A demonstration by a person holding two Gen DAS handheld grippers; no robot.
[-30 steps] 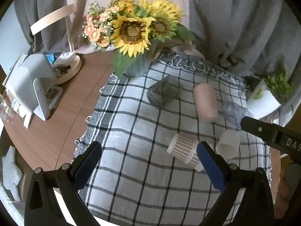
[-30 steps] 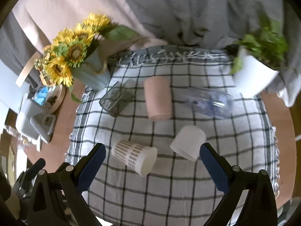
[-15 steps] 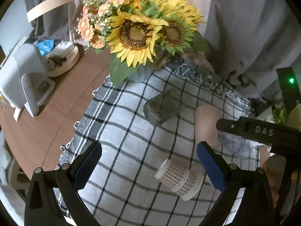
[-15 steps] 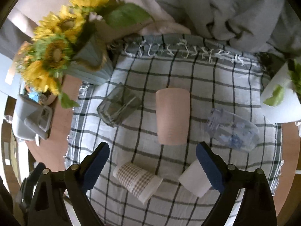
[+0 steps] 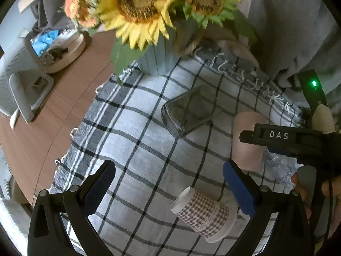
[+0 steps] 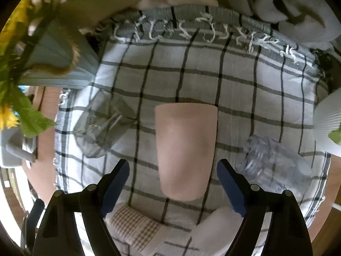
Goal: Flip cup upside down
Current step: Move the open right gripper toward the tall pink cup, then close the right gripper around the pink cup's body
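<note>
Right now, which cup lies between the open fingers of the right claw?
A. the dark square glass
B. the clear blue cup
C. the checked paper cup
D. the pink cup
D: in the right wrist view the pink cup lies on its side, centred between the open right claw, not yet gripped.

left gripper [image 5: 168, 188]: black frame, silver screws, blue ribbed finger pads
right gripper [image 6: 172, 184]: same black frame, blue pads
marking: white "DAS" lettering
indicator: green light
skin: bare fingers, lower right of left wrist view
</note>
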